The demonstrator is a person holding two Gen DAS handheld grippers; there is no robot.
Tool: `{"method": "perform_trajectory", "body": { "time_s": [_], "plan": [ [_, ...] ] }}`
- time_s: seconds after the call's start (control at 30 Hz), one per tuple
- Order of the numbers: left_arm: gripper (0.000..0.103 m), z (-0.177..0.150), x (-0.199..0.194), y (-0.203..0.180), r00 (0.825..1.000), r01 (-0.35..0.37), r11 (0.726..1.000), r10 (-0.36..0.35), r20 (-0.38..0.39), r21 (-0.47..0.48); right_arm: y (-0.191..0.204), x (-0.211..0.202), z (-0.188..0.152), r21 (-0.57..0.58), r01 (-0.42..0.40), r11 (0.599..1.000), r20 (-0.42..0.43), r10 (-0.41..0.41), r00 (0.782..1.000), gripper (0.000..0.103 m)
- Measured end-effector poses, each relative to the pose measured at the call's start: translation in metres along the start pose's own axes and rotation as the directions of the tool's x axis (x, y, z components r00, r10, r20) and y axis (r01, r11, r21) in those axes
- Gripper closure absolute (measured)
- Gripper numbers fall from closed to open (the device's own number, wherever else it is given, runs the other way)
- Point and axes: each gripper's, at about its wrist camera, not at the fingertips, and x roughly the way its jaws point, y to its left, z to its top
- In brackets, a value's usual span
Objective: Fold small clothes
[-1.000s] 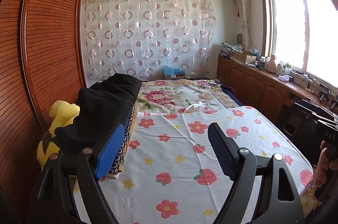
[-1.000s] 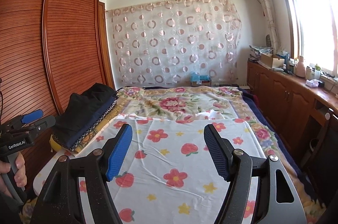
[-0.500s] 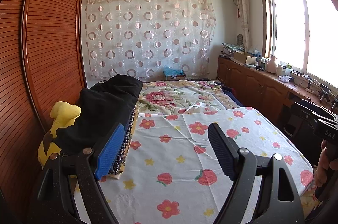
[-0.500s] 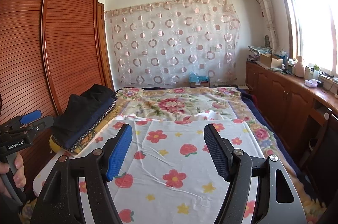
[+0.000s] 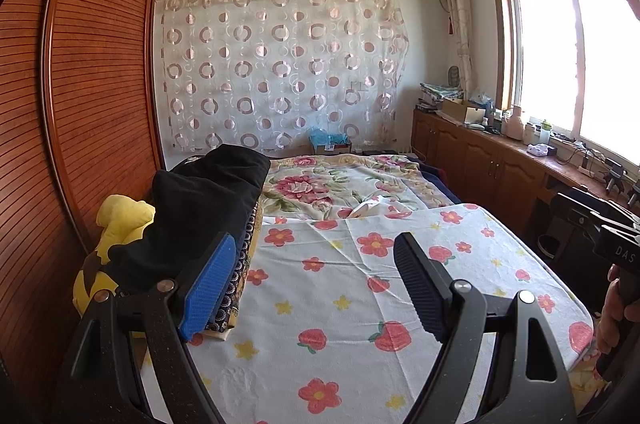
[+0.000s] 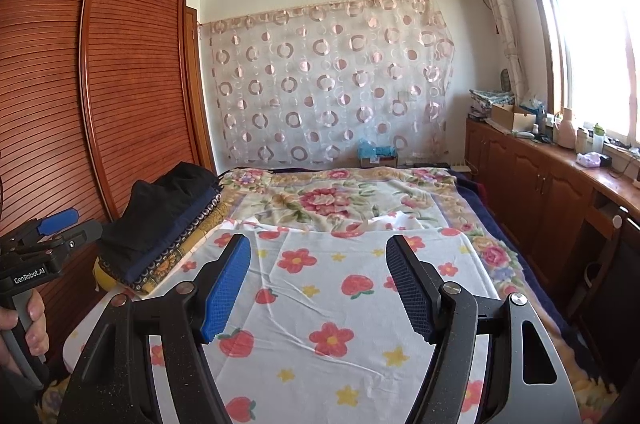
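A white cloth with red flowers and strawberries (image 5: 360, 288) lies spread flat on the bed; it also shows in the right wrist view (image 6: 352, 296). A stack of folded dark clothes (image 5: 200, 208) sits at the bed's left edge, also seen in the right wrist view (image 6: 168, 216). My left gripper (image 5: 316, 288) is open and empty, held above the near left part of the cloth. My right gripper (image 6: 320, 288) is open and empty, held above the near part of the cloth.
A yellow plush toy (image 5: 116, 224) lies under the dark stack. A wooden wardrobe (image 6: 100, 96) lines the left side. Wooden cabinets (image 6: 540, 184) with clutter run under the window on the right. A floral blanket (image 6: 332, 196) covers the far bed.
Both grippers have tilted or risen slightly; the view shifted a little. Both stay open and empty. The cloth has not moved.
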Motion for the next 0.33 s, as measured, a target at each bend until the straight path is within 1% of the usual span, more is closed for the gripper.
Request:
{"method": "perform_trajectory", "body": {
  "time_s": [0.33],
  "plan": [
    [0.021, -0.0011, 0.0014, -0.0002, 1.0, -0.002, 1.0, 0.002, 0.0, 0.001, -0.0068, 0.0012, 0.0011, -0.004, -0.003, 1.0, 0.001, 0.003, 1.0, 0.031]
  ]
}}
